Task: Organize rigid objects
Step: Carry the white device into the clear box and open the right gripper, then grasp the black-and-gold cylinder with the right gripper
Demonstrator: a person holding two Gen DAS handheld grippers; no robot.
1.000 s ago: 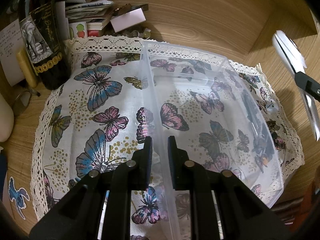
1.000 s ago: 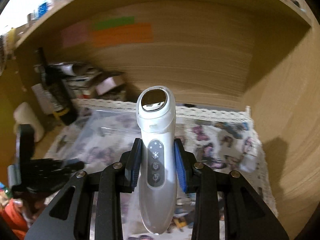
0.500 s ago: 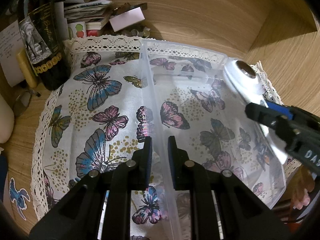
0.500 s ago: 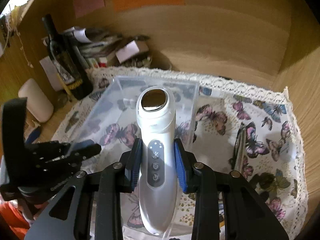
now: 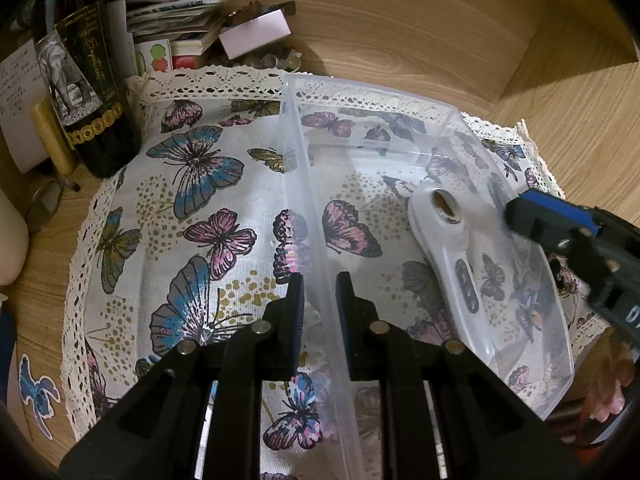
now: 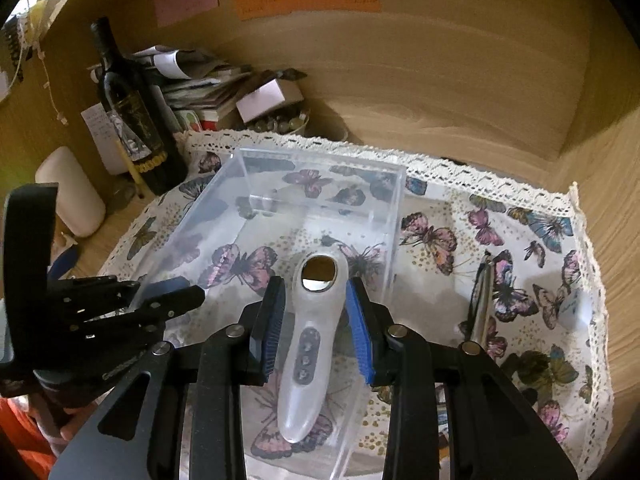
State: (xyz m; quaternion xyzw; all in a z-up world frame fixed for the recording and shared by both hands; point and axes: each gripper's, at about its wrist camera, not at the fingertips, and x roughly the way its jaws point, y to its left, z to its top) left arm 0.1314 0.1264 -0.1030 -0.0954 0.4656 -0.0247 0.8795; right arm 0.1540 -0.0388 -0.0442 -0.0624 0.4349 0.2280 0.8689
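A white handheld device (image 6: 310, 332) with a round metal head and three buttons lies inside the clear plastic box (image 6: 394, 216); it also shows in the left wrist view (image 5: 452, 248). My right gripper (image 6: 316, 328) is open above it, jaws apart on either side, not touching. My left gripper (image 5: 318, 312) is shut on the left wall of the clear box (image 5: 304, 184). A metal tool (image 6: 482, 300) lies on the cloth to the right of the box.
The butterfly cloth (image 5: 192, 208) covers a wooden shelf. A dark wine bottle (image 5: 80, 76), stacked papers and a small box (image 5: 256, 32) stand at the back left. A white cylinder (image 6: 72, 192) stands left. Wooden walls close the back and right.
My right gripper lowered the white device into the clear box and opened, letting it go. My left gripper kept its hold on the box wall.
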